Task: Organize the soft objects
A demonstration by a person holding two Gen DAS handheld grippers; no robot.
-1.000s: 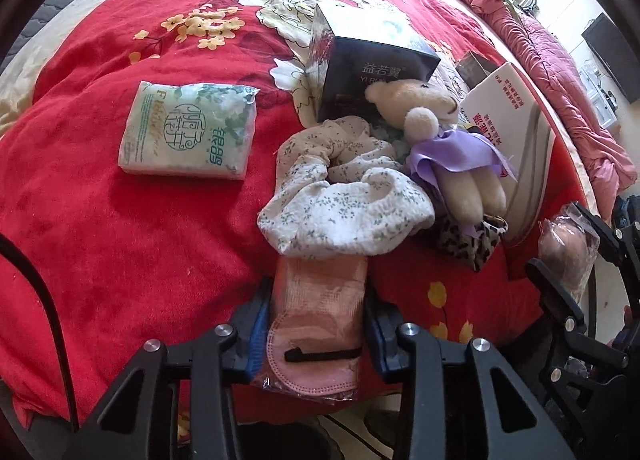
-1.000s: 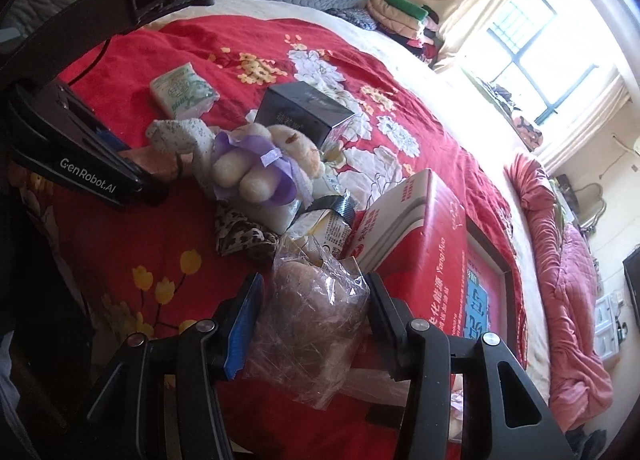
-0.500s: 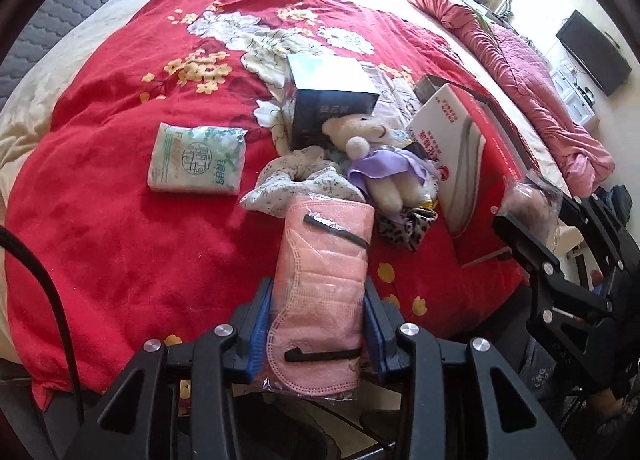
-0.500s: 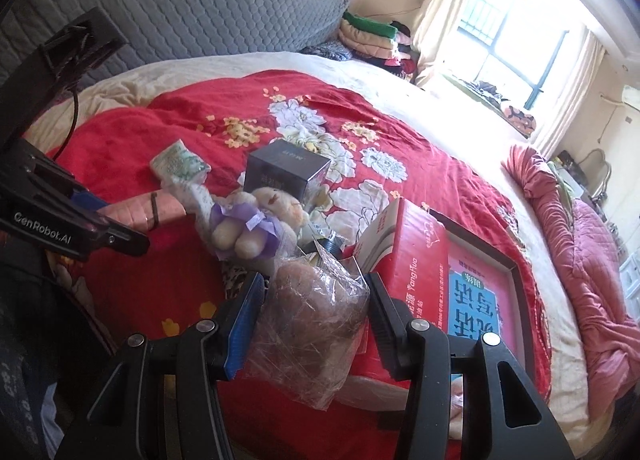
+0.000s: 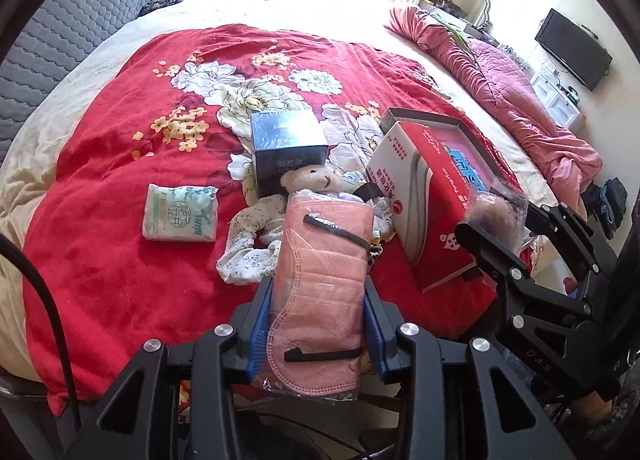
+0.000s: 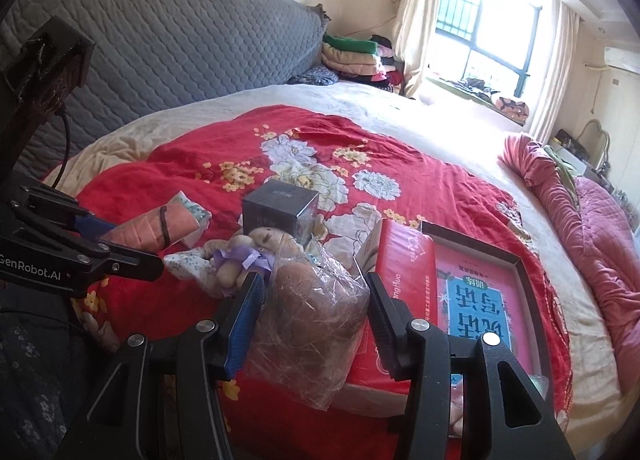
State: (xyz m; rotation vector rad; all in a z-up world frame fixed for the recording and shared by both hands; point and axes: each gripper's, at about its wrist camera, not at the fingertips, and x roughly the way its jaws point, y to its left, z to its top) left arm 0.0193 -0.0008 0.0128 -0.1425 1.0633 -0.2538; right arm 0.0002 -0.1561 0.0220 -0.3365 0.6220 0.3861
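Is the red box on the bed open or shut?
Open: the red box lies beside its dark-rimmed tray, whose pink printed contents are exposed.

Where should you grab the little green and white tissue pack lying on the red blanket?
Take the small green and white tissue pack across its two long edges, coming straight down from above. It lies flat on the red flowered blanket with open space all around, so nothing blocks either side. It is a soft, puffy rectangle, so a squeeze across the narrower width should probably hold it without slipping.
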